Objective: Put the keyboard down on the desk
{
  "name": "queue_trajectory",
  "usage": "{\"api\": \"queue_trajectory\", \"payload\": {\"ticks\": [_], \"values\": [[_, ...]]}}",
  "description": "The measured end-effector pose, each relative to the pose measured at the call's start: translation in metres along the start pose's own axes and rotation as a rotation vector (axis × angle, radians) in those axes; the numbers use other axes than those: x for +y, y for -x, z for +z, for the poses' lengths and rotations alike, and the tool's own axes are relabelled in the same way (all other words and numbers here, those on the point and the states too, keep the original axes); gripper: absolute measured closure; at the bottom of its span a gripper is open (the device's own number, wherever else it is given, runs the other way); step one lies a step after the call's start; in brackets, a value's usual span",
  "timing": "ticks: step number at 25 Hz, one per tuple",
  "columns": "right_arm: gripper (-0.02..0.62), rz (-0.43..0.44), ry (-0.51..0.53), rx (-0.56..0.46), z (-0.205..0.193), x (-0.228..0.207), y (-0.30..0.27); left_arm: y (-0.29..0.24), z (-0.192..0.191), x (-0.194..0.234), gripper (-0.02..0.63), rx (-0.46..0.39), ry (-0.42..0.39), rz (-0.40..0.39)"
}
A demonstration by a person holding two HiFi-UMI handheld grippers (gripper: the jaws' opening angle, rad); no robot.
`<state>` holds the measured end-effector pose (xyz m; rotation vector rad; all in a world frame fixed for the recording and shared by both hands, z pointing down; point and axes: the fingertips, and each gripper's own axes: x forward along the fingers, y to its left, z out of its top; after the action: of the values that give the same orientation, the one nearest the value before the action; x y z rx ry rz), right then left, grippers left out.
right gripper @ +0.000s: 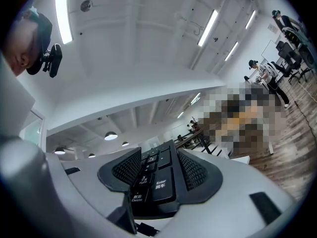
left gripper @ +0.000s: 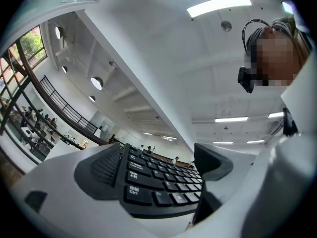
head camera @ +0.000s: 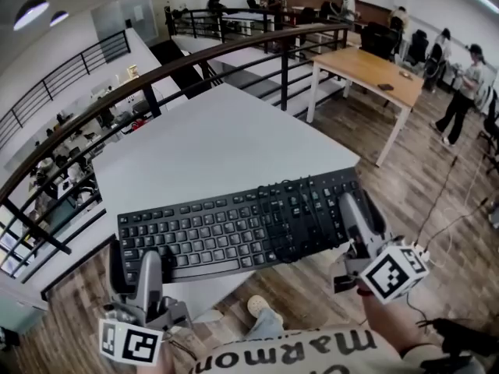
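Observation:
A black keyboard [head camera: 242, 228] lies level across the near corner of the white desk [head camera: 210, 139], its front edge and right end past the desk's edge. Whether it rests on the desk or hangs just above it I cannot tell. My left gripper [head camera: 142, 262] is shut on its left end, and my right gripper [head camera: 360, 209] is shut on its right end. In the left gripper view the keyboard [left gripper: 153, 182] sits between the dark pads [left gripper: 101, 166], Ctrl key nearest. In the right gripper view the keyboard's [right gripper: 157, 180] Enter and Delete keys show between the pads [right gripper: 126, 167].
A dark railing [head camera: 156, 72] runs behind and to the left of the desk, with a drop to a lower floor beyond. A wooden table [head camera: 374, 68] stands at the back right. People stand far right. Cables [head camera: 448, 201] lie on the wooden floor.

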<state>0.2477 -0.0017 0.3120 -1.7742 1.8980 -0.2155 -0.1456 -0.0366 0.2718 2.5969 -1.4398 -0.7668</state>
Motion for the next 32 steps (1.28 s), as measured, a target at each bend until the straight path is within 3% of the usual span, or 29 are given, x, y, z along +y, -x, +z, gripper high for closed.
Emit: {"api": "queue_trajectory", "payload": {"ticks": [16, 32], "values": [[0.348, 0.018, 0.006, -0.011, 0.000, 0.006, -0.007, 0.002, -0.002, 0.006, 0.140, -0.002, -0.003, -0.006], [0.348, 0.084, 0.021, 0.170, -0.030, -0.004, -0.087, -0.014, -0.025, 0.039, 0.140, -0.008, 0.032, 0.142]]}}
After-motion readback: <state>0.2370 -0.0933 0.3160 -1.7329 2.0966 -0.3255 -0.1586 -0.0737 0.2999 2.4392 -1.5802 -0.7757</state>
